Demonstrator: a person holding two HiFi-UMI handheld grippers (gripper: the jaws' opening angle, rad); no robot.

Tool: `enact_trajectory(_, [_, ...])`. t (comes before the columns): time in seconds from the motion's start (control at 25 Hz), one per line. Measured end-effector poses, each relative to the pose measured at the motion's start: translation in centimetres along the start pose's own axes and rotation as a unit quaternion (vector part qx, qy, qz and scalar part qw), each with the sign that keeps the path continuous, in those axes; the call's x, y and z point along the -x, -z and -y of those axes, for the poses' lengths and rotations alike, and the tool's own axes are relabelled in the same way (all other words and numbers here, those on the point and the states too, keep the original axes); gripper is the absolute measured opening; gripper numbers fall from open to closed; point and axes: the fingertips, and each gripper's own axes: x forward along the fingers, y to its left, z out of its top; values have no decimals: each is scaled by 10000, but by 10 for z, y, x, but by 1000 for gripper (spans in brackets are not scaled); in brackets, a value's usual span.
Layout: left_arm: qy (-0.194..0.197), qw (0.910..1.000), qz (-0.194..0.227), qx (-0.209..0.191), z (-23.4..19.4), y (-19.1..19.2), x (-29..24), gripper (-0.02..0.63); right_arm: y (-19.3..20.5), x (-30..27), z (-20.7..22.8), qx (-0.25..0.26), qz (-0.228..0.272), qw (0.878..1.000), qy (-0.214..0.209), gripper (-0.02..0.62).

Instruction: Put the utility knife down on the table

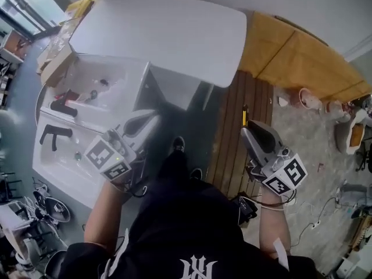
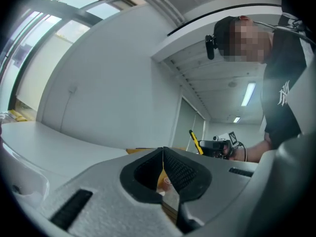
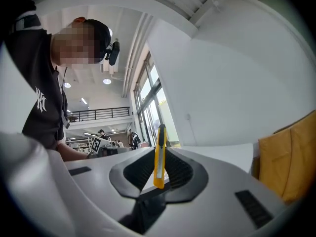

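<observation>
One utility knife clamped in right hand-held gripper, left hand-held gripper closed

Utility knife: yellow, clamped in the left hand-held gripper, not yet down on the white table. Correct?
Wrong side. The right gripper view shows the yellow utility knife clamped in the right hand-held gripper; the left hand-held gripper is shut on nothing. The rest holds: it is not yet down on the white table.
</observation>
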Motion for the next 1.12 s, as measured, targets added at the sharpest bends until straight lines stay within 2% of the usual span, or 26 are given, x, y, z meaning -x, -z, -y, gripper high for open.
enact_trajectory(0.08, [53, 10000, 36, 7, -28, -2, -9, 6, 0, -29, 13, 54, -52, 10000, -20, 54])
enact_trajectory(0.2, [351, 9991, 183, 128, -58, -6, -31, 6, 3, -73, 32, 43, -227, 9997, -44, 54])
enact_trajectory(0.4, [527, 9981, 5, 326, -118, 1, -61, 6, 7, -163, 55, 44, -487, 9987, -158, 54])
enact_trajectory(0.68, [925, 9949, -23, 412, -164, -11, -119, 6, -3, -234, 99, 28, -443, 9987, -258, 54])
enact_trajectory(0.92, [808, 9958, -135, 410, -202, -13, -164, 6, 2, -249, 158, -28, -579, 9978, -332, 54])
enact_trajectory(1.12, [471, 9975, -28, 519, -238, -24, -215, 6, -5, -263, 229, -178, -524, 9975, -449, 54])
